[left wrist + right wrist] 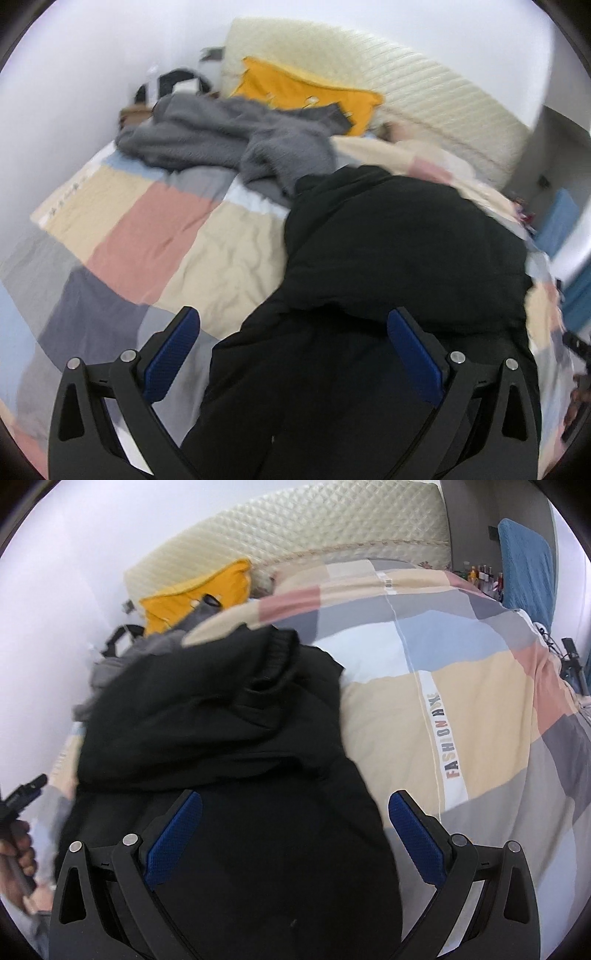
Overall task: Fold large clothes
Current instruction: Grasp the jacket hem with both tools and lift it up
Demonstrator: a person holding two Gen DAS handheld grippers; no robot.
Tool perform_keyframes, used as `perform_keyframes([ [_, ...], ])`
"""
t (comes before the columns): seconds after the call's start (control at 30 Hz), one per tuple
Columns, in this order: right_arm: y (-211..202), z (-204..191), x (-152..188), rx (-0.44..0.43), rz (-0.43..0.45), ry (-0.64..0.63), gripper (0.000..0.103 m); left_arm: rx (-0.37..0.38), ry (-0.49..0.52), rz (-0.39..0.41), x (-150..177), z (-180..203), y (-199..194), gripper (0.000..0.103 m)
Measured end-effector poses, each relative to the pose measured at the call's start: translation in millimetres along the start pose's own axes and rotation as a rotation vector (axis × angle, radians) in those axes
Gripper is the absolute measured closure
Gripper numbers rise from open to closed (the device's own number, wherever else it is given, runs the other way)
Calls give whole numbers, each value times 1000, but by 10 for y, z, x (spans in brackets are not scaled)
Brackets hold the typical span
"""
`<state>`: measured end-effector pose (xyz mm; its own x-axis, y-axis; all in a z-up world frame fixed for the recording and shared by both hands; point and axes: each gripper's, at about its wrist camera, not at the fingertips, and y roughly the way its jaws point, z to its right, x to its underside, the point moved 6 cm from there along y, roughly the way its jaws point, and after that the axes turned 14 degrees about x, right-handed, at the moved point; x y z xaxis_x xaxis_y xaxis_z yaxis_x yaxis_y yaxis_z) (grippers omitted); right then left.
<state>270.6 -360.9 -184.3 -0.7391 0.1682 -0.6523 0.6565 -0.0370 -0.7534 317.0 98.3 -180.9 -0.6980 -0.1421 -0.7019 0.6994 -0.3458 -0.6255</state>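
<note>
A large black padded jacket (399, 243) lies on the checked bedspread, its upper part folded back over the lower part. My left gripper (293, 319) hovers open above its near half, blue pads wide apart with nothing between them. In the right wrist view the same black jacket (221, 716) fills the left and middle, its ribbed cuff or collar at the far end. My right gripper (295, 801) is open over the jacket's right edge, holding nothing. My left gripper's tip (27, 790) shows at the far left, held by a hand (18, 853).
A grey knitted garment (221, 144) lies crumpled behind the jacket. A yellow pillow (306, 92) leans on the cream quilted headboard (424, 85). The checked bedspread (461, 686) spreads to the right. A blue chair back (526, 565) and small bottles (484, 574) stand beyond the bed.
</note>
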Motion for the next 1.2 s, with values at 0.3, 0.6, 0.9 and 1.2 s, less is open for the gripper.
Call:
perform_keyframes([
  [0.3,-816,372,297,-34,-19,-44,1,29,111,62,-226,67,-1259,1],
  [0.6,-880,659,747,-114,-191,-43,7,98,-10,-190,359,-388,-1381,1],
  [0.9,-580,840,1461,-243,-413,-51,36,339,-406,-485,1304,-929,-910,13],
  [1.2,-224,779,1777,-347,-574,-6,36,460,-452,-588,1598,-899,-566,20],
])
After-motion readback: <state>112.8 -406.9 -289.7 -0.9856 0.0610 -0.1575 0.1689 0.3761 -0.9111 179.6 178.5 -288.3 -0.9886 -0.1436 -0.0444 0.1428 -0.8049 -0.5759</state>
